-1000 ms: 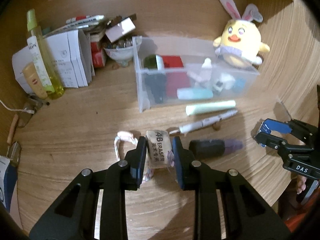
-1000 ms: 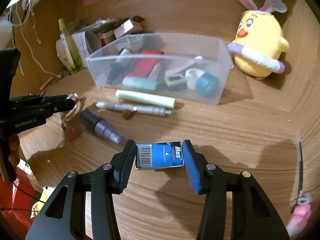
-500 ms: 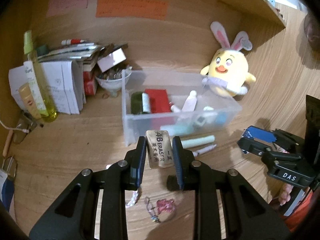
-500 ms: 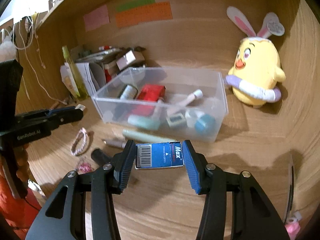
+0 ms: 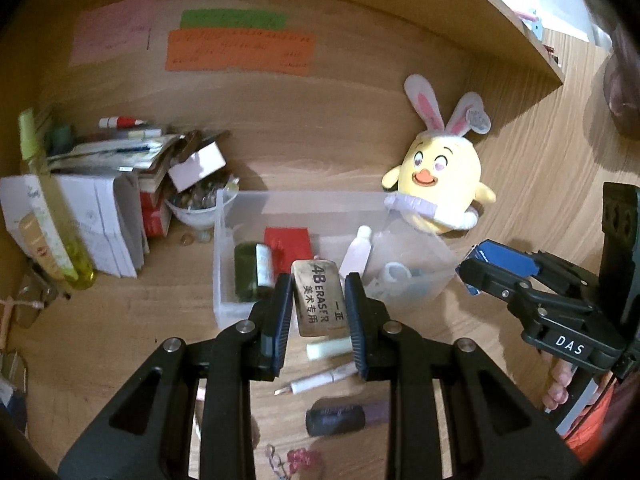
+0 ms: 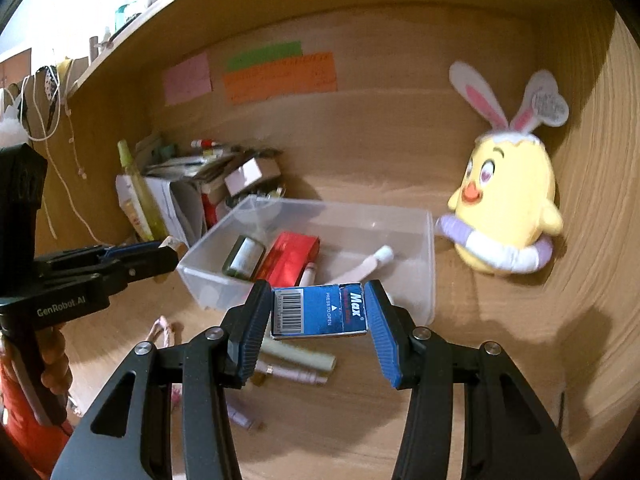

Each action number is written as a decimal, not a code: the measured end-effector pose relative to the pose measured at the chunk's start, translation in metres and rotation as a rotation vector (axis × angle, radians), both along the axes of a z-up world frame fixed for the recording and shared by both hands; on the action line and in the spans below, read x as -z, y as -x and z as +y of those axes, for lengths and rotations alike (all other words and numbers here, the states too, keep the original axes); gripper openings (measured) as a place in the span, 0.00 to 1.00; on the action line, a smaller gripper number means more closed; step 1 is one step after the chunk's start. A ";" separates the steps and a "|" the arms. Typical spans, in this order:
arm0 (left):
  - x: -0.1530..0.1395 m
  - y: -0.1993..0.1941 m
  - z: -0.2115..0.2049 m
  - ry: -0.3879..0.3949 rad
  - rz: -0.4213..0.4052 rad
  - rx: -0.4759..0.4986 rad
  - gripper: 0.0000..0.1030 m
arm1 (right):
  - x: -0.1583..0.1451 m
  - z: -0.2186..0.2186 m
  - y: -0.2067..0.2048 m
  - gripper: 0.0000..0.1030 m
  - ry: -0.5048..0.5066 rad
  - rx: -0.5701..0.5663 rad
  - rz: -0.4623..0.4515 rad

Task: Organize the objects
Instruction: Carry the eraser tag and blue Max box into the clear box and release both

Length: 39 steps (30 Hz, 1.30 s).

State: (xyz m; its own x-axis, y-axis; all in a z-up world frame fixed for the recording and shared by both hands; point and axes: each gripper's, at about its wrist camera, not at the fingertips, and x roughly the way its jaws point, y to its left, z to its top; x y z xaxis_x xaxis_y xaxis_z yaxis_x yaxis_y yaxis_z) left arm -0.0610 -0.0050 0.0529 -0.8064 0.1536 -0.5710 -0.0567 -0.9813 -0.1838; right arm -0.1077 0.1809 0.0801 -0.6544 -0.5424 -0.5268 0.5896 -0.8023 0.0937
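Tools each clenched on an item, lifted above the wooden surface (image 5: 152,304).
Left tool (image 5: 318,304) grips the tan 4B eraser (image 5: 318,300), right tool (image 6: 318,316) the blue Max staple box (image 6: 320,312), both near the clear plastic bin (image 6: 424,280); releasing short of its front wall would likely drop them outside.

Eraser (image 5: 318,298) in left tongs (image 5: 318,300)

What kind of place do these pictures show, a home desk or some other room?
Probably a home study desk set in a wooden alcove. Sticky notes are on the back wall, a clear box holds small stationery, and a plush chick and stacked papers stand beside it.
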 end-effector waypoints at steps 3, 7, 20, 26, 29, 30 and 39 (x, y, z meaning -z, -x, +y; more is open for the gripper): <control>-0.005 0.011 0.002 0.005 0.006 0.001 0.25 | -0.006 -0.001 0.008 0.43 -0.001 0.007 0.015; -0.006 0.026 0.003 -0.005 -0.002 0.013 0.25 | -0.009 -0.005 0.021 0.43 -0.010 0.016 0.023; 0.021 0.079 0.008 -0.014 -0.100 0.041 0.25 | 0.024 -0.030 0.068 0.43 -0.043 0.003 -0.083; 0.040 0.094 0.005 -0.019 -0.148 0.034 0.25 | 0.043 -0.040 0.084 0.43 -0.071 0.002 -0.131; 0.046 0.100 0.004 -0.004 -0.158 0.024 0.25 | 0.050 -0.043 0.089 0.43 -0.087 0.007 -0.141; 0.048 0.103 0.004 -0.006 -0.164 0.023 0.25 | 0.051 -0.044 0.090 0.43 -0.093 0.008 -0.145; 0.059 0.113 0.006 -0.014 -0.198 0.042 0.25 | 0.060 -0.052 0.091 0.44 -0.152 0.017 -0.128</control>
State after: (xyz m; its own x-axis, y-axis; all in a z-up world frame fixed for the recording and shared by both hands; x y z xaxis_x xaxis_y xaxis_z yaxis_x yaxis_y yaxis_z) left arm -0.1738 0.0010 -0.0065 -0.6716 0.1941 -0.7151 -0.0594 -0.9761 -0.2093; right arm -0.1986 0.1287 0.0199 -0.5851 -0.4393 -0.6817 0.5666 -0.8228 0.0440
